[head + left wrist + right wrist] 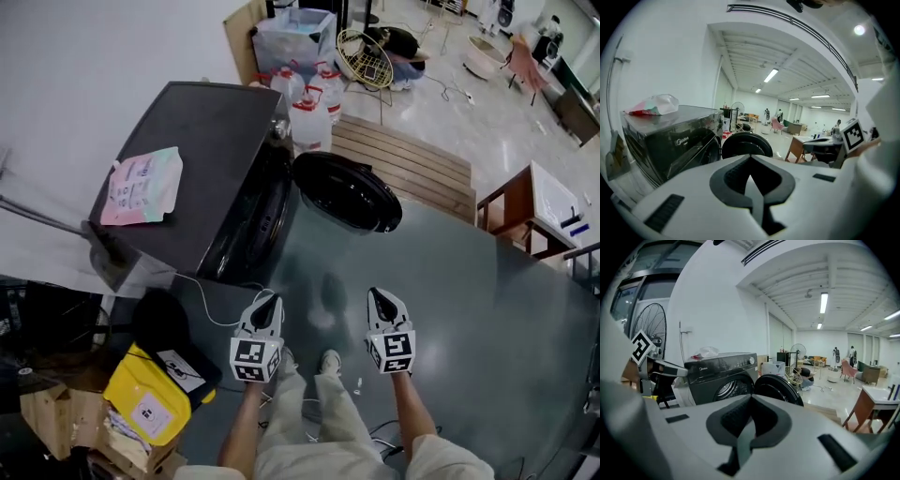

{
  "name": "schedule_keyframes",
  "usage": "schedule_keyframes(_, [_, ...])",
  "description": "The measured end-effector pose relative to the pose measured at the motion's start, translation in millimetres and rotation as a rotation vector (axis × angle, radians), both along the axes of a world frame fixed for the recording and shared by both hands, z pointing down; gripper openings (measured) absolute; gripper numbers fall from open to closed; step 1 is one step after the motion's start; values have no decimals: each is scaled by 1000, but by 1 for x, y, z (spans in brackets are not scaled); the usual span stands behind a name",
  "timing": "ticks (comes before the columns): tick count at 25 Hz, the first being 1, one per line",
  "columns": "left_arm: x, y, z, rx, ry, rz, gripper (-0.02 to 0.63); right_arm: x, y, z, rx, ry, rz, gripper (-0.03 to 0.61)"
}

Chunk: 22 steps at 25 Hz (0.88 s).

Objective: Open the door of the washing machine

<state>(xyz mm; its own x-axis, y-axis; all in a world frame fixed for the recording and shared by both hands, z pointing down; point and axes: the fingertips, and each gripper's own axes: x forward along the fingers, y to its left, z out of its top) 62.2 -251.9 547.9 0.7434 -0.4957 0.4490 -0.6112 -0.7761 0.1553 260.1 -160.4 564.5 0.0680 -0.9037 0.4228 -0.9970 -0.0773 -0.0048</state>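
Observation:
The dark grey washing machine (pixel 202 159) stands at the upper left of the head view. Its round door (pixel 347 192) is swung wide open to the right. In the right gripper view the machine (pixel 723 366) shows its drum opening (pixel 725 390) beside the open door (pixel 780 389). My left gripper (pixel 269 302) and right gripper (pixel 378 296) hang side by side above the floor, well back from the door and apart from it. Both are shut with nothing between the jaws. The left gripper view shows the machine (pixel 670 140) and door (pixel 746 145) beyond the shut left gripper (pixel 750 180).
A pink bag (pixel 141 186) lies on top of the machine. Water jugs (pixel 309 112) and a wooden pallet (pixel 403 164) sit behind the door. A yellow bag (pixel 155 398) and boxes are at the lower left, and a wooden desk (pixel 530 211) at the right.

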Motion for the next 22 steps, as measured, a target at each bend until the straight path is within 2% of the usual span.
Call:
schedule_keyframes(10, [-22,8,-82,50,18,0,8,-28,4,-91,60,6,-33,-2])
schedule_keyframes(22, [-29,18,-155,139,39,-1,8,-40,27,-146,93,18,-40,-2])
